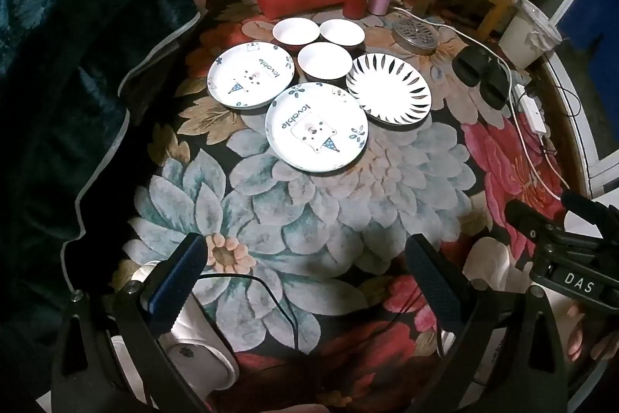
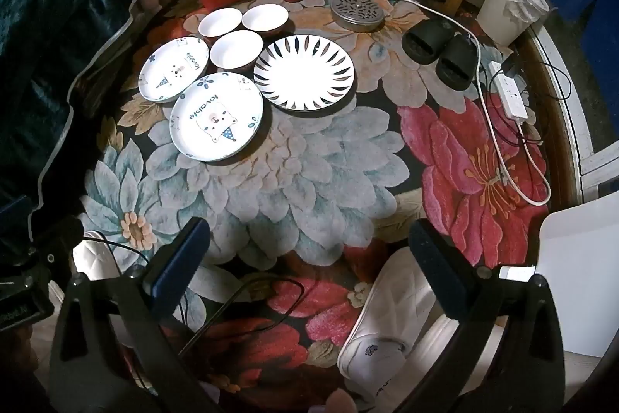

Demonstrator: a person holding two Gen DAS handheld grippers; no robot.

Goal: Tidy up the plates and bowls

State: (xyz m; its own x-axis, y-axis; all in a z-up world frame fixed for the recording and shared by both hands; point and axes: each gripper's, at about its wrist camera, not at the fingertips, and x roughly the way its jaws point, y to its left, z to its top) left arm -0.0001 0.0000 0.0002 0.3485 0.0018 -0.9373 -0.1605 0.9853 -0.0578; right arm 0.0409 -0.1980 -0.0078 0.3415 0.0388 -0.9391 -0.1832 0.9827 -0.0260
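Your left gripper point(image 1: 305, 277) and right gripper point(image 2: 309, 258) both stand wide, nothing between the textured dark pads, each low in its own frame over the floral carpet point(image 2: 301, 173).

Hidden or cut off: the gripper bodies run off the bottom edges. A dark teal velvet cloth point(image 1: 77, 64) covers the left side in both views. The white slippers point(image 2: 390, 328) are partly behind the fingers.

Task items, upper centre of each frame: three small round white bowls point(image 1: 324, 60) clustered close together, two glossy "lovable" bear plates point(image 1: 316, 126) in front and to their left, and a leaf-rimmed plate point(image 1: 388, 88) to their right.

Only the right wrist view shows the full power strip point(image 2: 510, 91) and a white board point(image 2: 580, 277) at lower right. Only the left wrist view shows your other gripper's body, marked "DAS" point(image 1: 576, 283), at right.
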